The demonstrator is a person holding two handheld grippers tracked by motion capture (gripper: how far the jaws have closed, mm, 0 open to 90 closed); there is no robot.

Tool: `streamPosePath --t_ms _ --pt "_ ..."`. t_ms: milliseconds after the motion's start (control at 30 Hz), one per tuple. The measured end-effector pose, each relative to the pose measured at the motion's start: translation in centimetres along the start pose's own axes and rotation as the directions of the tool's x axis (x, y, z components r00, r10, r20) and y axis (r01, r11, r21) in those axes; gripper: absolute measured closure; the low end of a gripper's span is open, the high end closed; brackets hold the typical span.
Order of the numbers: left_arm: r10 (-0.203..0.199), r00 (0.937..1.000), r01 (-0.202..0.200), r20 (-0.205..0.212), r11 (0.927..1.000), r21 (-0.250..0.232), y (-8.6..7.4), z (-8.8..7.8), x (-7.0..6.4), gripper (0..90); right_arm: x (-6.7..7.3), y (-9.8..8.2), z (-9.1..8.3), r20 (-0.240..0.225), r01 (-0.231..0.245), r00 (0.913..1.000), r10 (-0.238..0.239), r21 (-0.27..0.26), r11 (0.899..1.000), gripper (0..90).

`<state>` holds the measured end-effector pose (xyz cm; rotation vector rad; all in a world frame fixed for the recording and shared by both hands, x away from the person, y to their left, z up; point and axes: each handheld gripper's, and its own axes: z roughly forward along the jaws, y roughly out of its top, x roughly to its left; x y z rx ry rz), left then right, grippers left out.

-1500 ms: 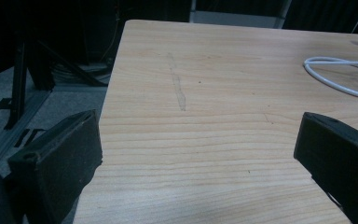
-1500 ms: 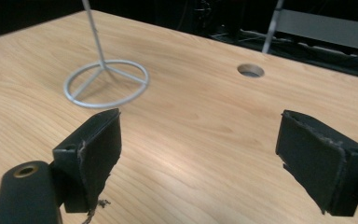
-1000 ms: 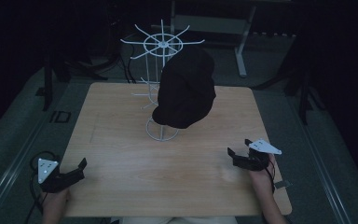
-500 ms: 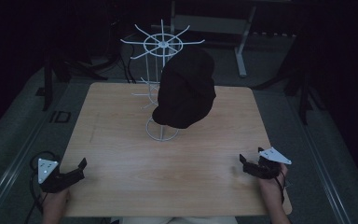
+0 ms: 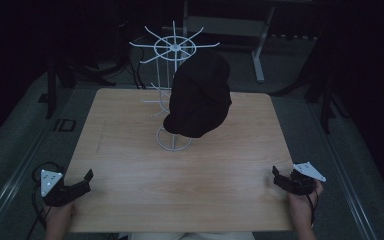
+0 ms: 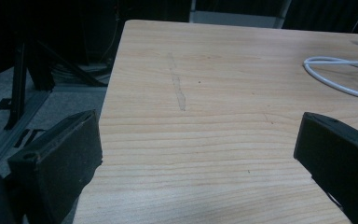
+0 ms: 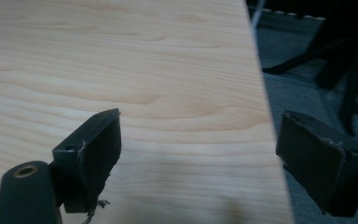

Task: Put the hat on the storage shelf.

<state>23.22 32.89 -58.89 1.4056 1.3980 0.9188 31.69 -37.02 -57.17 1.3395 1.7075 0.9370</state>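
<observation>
One black cap [image 5: 200, 95] hangs on one white wire rack [image 5: 172, 50], which stands mid-table toward the far edge; the cap covers the rack's right side and reaches down near its ring base [image 5: 174, 140]. Cap sits free of both grippers, well apart from them. Two grippers counted, one per hand, both at the near edge of the wooden table [image 5: 130, 150]. Change over the last second: right gripper [image 5: 279, 177] has pulled back from nearer the table's middle toward the near right corner, while left gripper [image 5: 86, 179] stayed put at the near left corner. Judged meaning: the cap looks placed on the rack and the hands are retreating, so the hanging step seems finished or near it. Left gripper view shows jaws wide apart with bare wood between and a bit of the rack's base ring [image 6: 335, 74] far right. Right gripper view shows jaws apart too, straddling the table's right edge, nothing held
</observation>
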Motion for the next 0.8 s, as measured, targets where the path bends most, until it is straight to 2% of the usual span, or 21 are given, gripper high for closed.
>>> streamPosePath --t_ms 133,367,800 --pt "0.000 1.0000 0.000 0.001 1.0000 0.001 0.0 0.0 0.0 1.5 -0.6 -0.1 0.1 0.042 -0.025 0.9988 0.024 0.018 1.000 13.9" --pt "0.001 1.0000 -0.001 0.001 1.0000 0.001 0.0 0.0 0.0 1.5 -1.9 -0.2 0.1 0.086 -0.078 0.9934 0.076 0.022 0.997 14.1" --pt "0.000 1.0000 0.000 0.002 1.0000 0.000 0.0 0.0 0.0 1.5 -2.3 -0.2 0.2 0.089 -0.094 0.9918 0.091 0.028 0.995 14.3"
